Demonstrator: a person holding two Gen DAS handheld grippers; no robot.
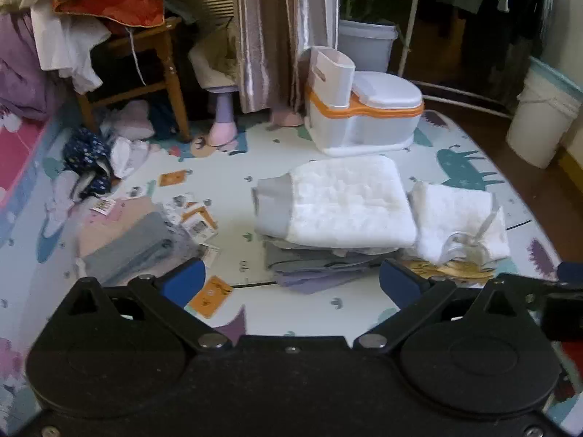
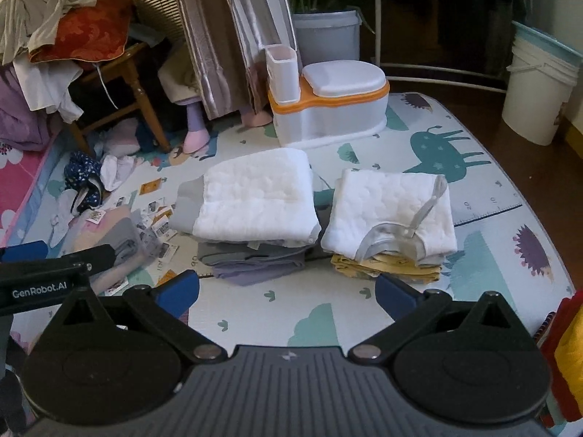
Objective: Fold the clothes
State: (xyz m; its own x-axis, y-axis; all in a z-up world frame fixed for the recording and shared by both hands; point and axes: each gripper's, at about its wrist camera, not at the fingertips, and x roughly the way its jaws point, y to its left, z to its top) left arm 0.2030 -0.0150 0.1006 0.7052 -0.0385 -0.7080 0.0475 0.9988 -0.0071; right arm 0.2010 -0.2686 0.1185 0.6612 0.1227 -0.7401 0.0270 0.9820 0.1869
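Observation:
Two stacks of folded clothes lie on the play mat. The left stack has white quilted trousers with grey cuffs (image 2: 255,196) on top of grey and purple garments (image 2: 255,255). The right stack has a white quilted top with a grey collar (image 2: 393,211) on a yellow garment (image 2: 386,269). Both stacks also show in the left wrist view, trousers (image 1: 342,200) and top (image 1: 459,215). My left gripper (image 1: 291,284) is open and empty, held above the mat in front of the stacks. My right gripper (image 2: 288,291) is open and empty, also in front of them.
A child's potty (image 2: 328,109) stands behind the stacks. A folded grey and pink pile (image 1: 127,240) and several loose tags (image 1: 193,215) lie left. A wooden chair (image 1: 164,65) heaped with clothes, curtains (image 2: 218,36), and white buckets (image 2: 539,91) ring the mat (image 2: 328,320).

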